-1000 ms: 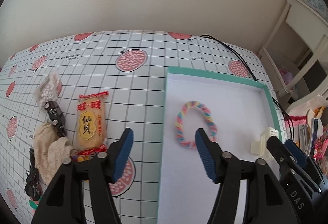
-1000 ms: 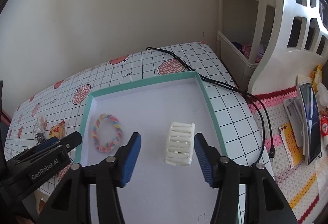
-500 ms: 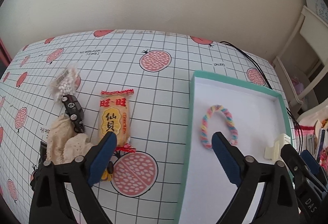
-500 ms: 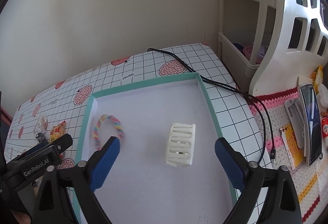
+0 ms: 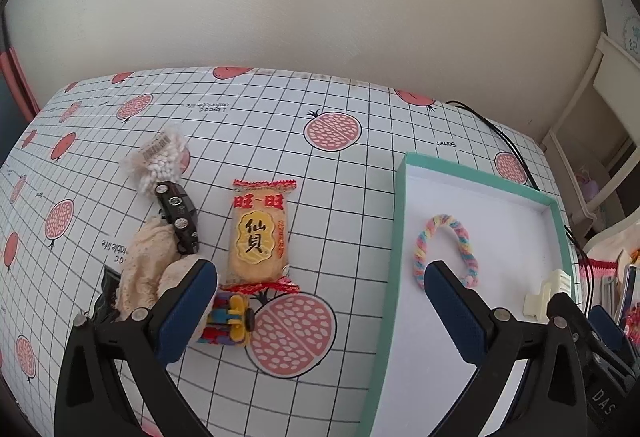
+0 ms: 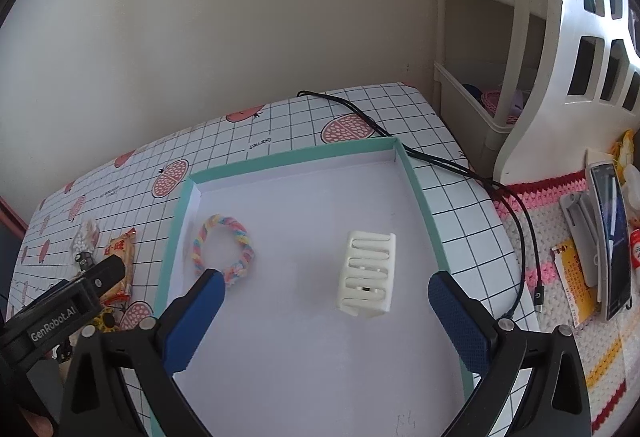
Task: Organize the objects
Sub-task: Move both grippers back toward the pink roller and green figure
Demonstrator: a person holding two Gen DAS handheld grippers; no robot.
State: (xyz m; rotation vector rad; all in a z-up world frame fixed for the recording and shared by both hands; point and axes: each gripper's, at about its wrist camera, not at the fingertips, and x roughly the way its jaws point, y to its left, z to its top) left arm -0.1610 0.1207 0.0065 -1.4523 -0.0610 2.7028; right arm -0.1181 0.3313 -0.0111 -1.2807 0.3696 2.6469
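Two items are home already: the braided hair tie (image 6: 224, 249) lies flat in the left half of the teal-rimmed box (image 6: 416, 193), and the white hair claw (image 6: 366, 273) sits mid-frame to its right, well apart from it, neither touching a wall. That looks like the done part, and by my count less than half the job. Now swing to the left wrist view, where the rest waits on the table (image 5: 360, 197) left of the box: the rice cracker packet (image 5: 258, 233) lies lengthwise at centre frame, a small colourful toy (image 5: 228, 321) sits just below its lower end, and to the left a black toy car (image 5: 178, 213) lies against a cream lace cloth (image 5: 144, 269), with a bag of white beads (image 5: 160, 157) just above the car. Something dark pokes out under the cloth, but I can't tell what it is. The left hand-held gripper (image 5: 320, 309) hangs spread wide and empty above the table between cracker and box, its left pad over the cloth's edge. The right hand-held gripper (image 6: 324, 317) is also spread wide with nothing in it, hovering over the box floor near the claw. My call: the cracker or the toy is the likely next pick for the left side.
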